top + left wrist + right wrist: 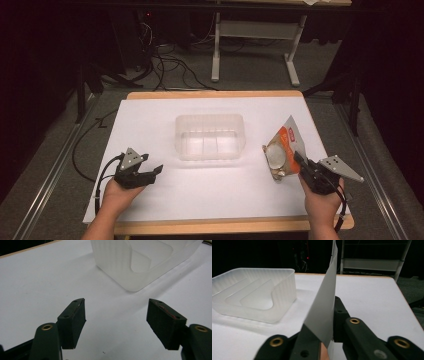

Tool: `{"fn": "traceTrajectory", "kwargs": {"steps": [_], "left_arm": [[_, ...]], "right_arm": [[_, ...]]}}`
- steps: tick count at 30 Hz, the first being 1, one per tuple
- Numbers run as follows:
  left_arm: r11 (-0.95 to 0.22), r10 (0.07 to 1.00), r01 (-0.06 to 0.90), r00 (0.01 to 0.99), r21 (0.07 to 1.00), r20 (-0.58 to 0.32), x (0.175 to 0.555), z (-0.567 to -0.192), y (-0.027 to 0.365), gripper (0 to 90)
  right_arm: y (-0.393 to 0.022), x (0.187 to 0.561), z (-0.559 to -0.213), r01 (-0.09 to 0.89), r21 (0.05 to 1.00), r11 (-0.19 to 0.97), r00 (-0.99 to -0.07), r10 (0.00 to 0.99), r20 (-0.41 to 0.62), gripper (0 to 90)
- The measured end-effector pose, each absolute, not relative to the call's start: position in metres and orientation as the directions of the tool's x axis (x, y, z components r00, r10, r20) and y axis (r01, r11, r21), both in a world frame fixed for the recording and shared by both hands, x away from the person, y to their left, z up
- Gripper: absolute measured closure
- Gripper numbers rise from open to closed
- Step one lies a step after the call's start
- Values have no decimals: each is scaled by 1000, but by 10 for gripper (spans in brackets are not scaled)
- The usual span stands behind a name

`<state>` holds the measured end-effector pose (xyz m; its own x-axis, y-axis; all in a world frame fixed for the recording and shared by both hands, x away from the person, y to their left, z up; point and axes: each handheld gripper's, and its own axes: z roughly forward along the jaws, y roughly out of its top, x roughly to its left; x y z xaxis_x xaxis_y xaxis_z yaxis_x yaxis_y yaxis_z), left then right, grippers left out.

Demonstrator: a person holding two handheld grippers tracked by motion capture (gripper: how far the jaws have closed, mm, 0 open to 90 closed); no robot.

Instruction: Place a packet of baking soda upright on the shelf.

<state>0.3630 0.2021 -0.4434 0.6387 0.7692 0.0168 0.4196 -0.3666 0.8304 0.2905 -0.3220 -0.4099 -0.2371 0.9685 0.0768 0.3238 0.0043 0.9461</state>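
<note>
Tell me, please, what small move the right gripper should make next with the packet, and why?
Probably lift the snack packet and carry it toward the clear plastic tub. The right gripper is shut on the packet's edge, the tub stands empty beside it, and the left gripper waits open on the white tabletop.

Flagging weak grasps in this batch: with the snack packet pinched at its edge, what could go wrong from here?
1. The right gripper is shut on just the edge of the snack packet, so the packet could swing or slip out when carried.
2. The clear plastic tub looks light, and a dangling packet may catch its rim and nudge it.
</note>
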Motion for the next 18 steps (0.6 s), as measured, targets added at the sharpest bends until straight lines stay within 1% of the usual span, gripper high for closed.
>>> {"fn": "traceTrajectory", "kwargs": {"steps": [2,18], "left_arm": [[-368,769,421,639,829,17,363,-443,202,319],[-368,769,419,639,830,18,363,-443,202,319]], "right_arm": [[-321,290,-409,323,946,6,-234,969,74,900],[-311,294,-402,311,950,21,-261,963,64,900]]}}
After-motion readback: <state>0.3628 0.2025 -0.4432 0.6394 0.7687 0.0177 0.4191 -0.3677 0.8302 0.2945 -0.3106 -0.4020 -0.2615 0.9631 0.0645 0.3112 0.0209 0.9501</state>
